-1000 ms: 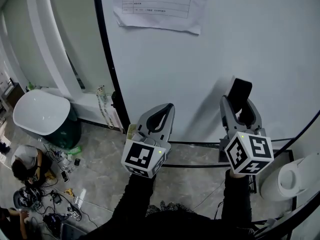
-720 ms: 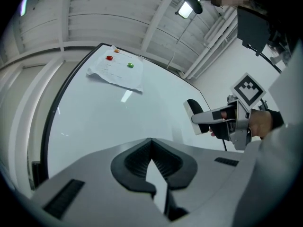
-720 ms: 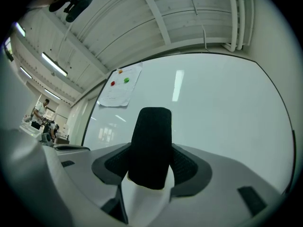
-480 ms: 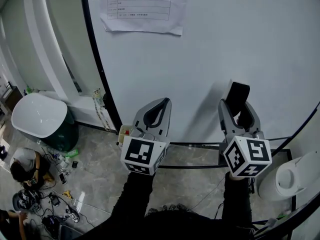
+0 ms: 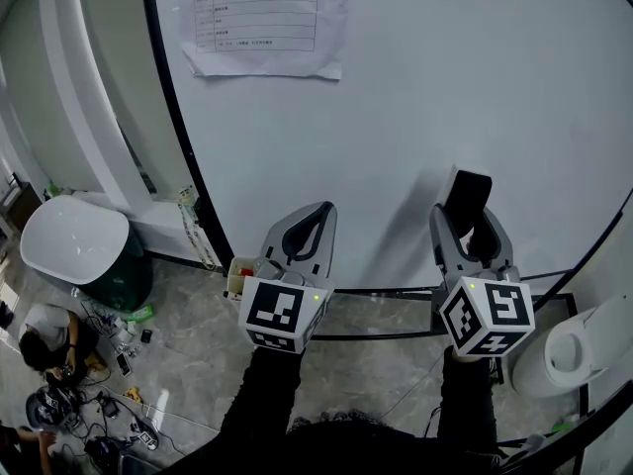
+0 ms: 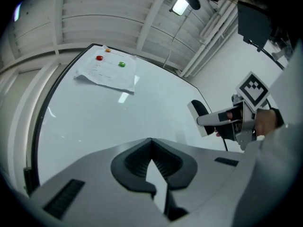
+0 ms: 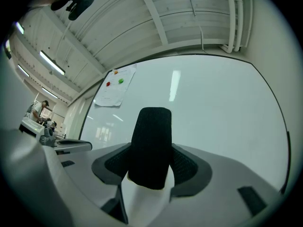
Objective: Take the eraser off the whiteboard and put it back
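Note:
A big whiteboard fills the head view. The eraser, white-bodied with black felt, stands up between the pads of my right gripper, which is shut on it just short of the board's lower part. In the right gripper view the eraser sticks out past the jaws toward the board; I cannot tell whether it touches. My left gripper hovers beside it to the left, shut and holding nothing, its tips meeting in the left gripper view. That view also shows the eraser from the side.
A printed sheet hangs on the board's upper left under coloured magnets. The board's black frame curves down the left. Below are a white tub, a crouching person among cables, and a white object at right.
The head view has slid along the board, so the sheet and frame sit lower and further left. Both grippers shifted slightly with it. The eraser stays held.

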The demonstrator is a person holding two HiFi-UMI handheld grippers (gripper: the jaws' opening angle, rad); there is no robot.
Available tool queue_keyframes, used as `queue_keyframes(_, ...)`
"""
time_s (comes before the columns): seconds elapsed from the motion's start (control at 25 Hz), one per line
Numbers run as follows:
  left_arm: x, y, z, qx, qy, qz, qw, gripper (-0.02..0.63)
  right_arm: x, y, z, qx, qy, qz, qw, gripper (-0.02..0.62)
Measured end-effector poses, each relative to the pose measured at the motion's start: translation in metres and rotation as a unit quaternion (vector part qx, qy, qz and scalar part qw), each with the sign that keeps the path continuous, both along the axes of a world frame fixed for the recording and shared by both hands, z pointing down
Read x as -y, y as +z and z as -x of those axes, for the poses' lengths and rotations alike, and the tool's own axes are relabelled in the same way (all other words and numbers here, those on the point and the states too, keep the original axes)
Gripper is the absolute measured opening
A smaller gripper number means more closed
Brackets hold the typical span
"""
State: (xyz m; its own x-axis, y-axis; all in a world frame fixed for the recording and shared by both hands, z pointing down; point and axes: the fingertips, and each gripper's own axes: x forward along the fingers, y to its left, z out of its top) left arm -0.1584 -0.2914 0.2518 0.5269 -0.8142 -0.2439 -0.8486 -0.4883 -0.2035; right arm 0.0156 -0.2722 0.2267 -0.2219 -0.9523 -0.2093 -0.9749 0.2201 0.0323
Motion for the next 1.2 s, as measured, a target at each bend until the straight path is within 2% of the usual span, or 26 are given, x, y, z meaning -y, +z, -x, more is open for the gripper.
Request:
queue_keyframes(0.12, 0.000, -0.002, 0.002, -0.019, 0.007, -0.005, 0.9998, 0.005, 0.000, 0.001, -0.002, 0.002, 0.003, 0.000, 1.000, 0.255)
queue_keyframes(0.28, 0.002, 0.003, 0.001, -0.024, 0.015, 0.003, 0.9996, 0.005, 0.001, 0.004, -0.003, 0.000, 0.006, 0.003, 1.000, 0.255)
queue_keyframes(1.0, 0.007, 0.025, 0.002, -0.023, 0.062, 0.029, 0.9974, 0.006, -0.007, 0.039, -0.004, 0.012, 0.038, 0.025, 0.999, 0.255)
queue_keyframes(1.2, 0.007, 0.033, -0.010, -0.014, 0.094, 0.037, 0.9948, 0.006, -0.018, 0.048, -0.010, 0.005, 0.062, 0.030, 0.998, 0.255)
